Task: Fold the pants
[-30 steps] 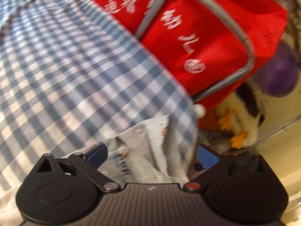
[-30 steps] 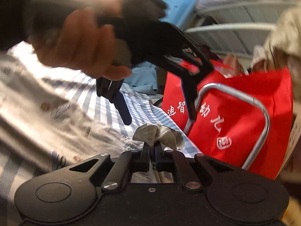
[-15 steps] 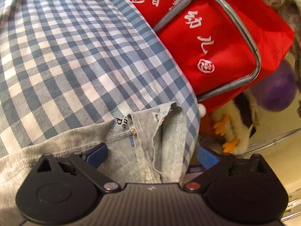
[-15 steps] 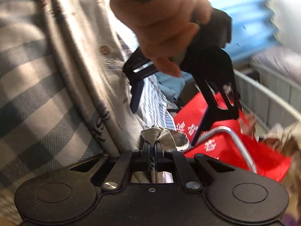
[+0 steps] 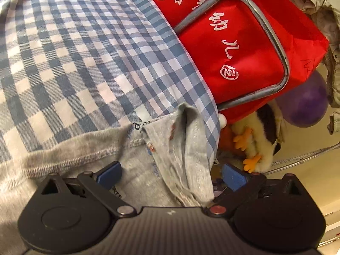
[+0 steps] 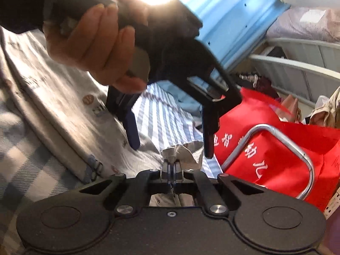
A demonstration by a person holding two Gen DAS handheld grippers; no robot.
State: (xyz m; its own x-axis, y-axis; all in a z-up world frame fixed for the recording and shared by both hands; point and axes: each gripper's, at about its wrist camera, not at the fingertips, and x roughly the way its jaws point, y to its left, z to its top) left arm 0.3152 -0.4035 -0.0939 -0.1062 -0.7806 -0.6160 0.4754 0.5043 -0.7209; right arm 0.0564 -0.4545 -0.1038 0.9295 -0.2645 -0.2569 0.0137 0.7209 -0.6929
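Observation:
The grey printed pants [image 5: 74, 155] lie on a blue-and-white checked sheet [image 5: 85, 53], near its right edge. My left gripper [image 5: 171, 175] is open, its blue pads [image 5: 108, 175] on either side of a folded hem corner [image 5: 187, 140] without pressing on it. In the right wrist view my right gripper [image 6: 171, 165] is shut on a bunched bit of the grey pants [image 6: 178, 150]. Just beyond it hangs the left gripper [image 6: 172, 150], held by a hand [image 6: 91, 42], with its fingers [image 6: 132, 131] spread over that same bunch.
A red bag [image 5: 244, 42] with white lettering and a metal tube handle [image 5: 280, 48] stands right against the sheet's edge. Below it are a plush toy [image 5: 261, 136] and a purple ball [image 5: 306, 104]. A blue cover [image 6: 233, 14] and a bed rail [image 6: 297, 68] lie behind.
My left gripper came down closer to the pants hem, which now fills the space between its pads. The right gripper kept its hold while its view rolled and shifted.

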